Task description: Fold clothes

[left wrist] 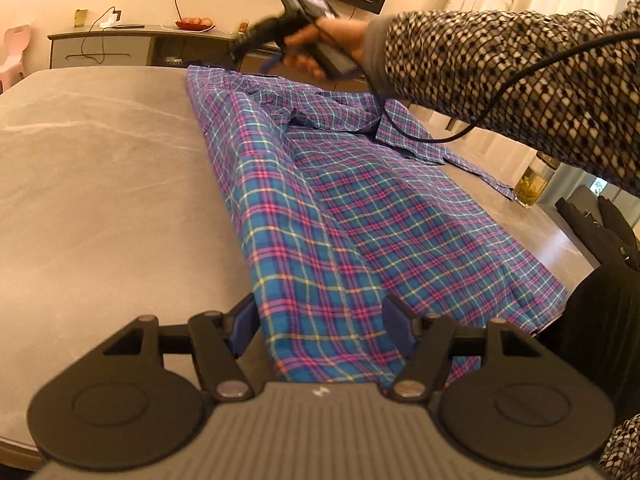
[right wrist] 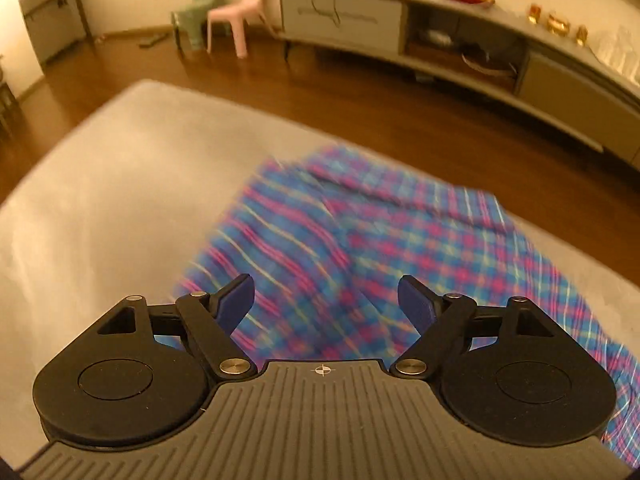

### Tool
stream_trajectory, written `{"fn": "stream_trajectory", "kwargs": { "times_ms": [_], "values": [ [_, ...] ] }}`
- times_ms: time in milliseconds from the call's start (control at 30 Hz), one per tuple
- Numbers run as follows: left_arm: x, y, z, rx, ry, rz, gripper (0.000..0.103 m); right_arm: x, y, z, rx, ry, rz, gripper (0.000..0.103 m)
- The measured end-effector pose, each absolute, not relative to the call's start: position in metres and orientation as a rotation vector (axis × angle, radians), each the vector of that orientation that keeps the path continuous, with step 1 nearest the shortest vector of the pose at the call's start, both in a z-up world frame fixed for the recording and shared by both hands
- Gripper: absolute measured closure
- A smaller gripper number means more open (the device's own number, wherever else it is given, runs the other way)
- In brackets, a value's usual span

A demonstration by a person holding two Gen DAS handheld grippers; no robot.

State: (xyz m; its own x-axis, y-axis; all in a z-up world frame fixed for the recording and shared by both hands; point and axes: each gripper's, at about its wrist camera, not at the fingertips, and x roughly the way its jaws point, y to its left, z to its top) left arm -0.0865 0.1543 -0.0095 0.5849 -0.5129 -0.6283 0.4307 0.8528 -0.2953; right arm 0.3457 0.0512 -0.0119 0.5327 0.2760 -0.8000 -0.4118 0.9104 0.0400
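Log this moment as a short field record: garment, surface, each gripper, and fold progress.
garment: plaid shirt, spread out, its left side folded over onto the body
surface: grey table
left gripper: jaws apart, straddling the folded strip at the shirt's near hem; whether the pads press is unclear
right gripper: open, empty, above the shirt's far end, view blurred
fold progress: right sleeve not yet folded in

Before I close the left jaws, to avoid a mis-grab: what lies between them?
The plaid shirt; its folded near edge runs between the open jaws, seen in the left wrist view.
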Motion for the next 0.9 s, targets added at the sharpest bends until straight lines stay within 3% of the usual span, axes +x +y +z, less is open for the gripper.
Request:
{"fn": "stream_trajectory", "kwargs": {
  "times_ms": [100, 133, 167, 267, 533, 633, 700, 733, 833, 867, 900],
  "values": [
    [-0.084, 0.154, -0.011, -0.115, 0.77, -0.551, 0.036, 0.345, 0.05, -0.023, -0.138, 0.905, 0.516, 0.03],
    [-0.083, 0.153, -0.011, -0.114, 0.768, -0.549, 0.036, 0.341, 0.053, -0.023, -0.15, 0.902, 0.542, 0.042],
    [-0.083, 0.152, -0.011, -0.11, 0.764, -0.547, 0.036, 0.339, 0.058, -0.023, -0.155, 0.909, 0.569, 0.064],
    [-0.084, 0.151, -0.009, -0.09, 0.737, -0.534, 0.036, 0.338, 0.069, -0.017, -0.184, 0.917, 0.586, 0.101],
    [-0.083, 0.148, -0.005, -0.11, 0.698, -0.489, 0.036, 0.325, 0.122, 0.06, -0.073, 0.741, 0.841, 0.103],
    [-0.083, 0.141, -0.01, -0.07, 0.717, -0.484, 0.036, 0.345, 0.136, 0.059, -0.1, 0.756, 0.76, 0.103],
    [-0.083, 0.136, -0.012, -0.038, 0.722, -0.484, 0.036, 0.362, 0.147, 0.04, -0.195, 0.826, 0.628, 0.09],
    [-0.085, 0.134, -0.013, -0.027, 0.72, -0.487, 0.036, 0.36, 0.15, 0.031, -0.261, 0.831, 0.564, 0.079],
    [-0.087, 0.132, -0.014, -0.014, 0.716, -0.494, 0.036, 0.346, 0.146, 0.018, -0.335, 0.808, 0.47, 0.074],
    [-0.087, 0.133, -0.014, -0.02, 0.718, -0.495, 0.036, 0.34, 0.136, 0.024, -0.247, 0.8, 0.526, 0.058],
    [-0.086, 0.134, -0.015, -0.026, 0.72, -0.497, 0.036, 0.33, 0.123, 0.03, -0.136, 0.792, 0.597, 0.048]
  ]
}}
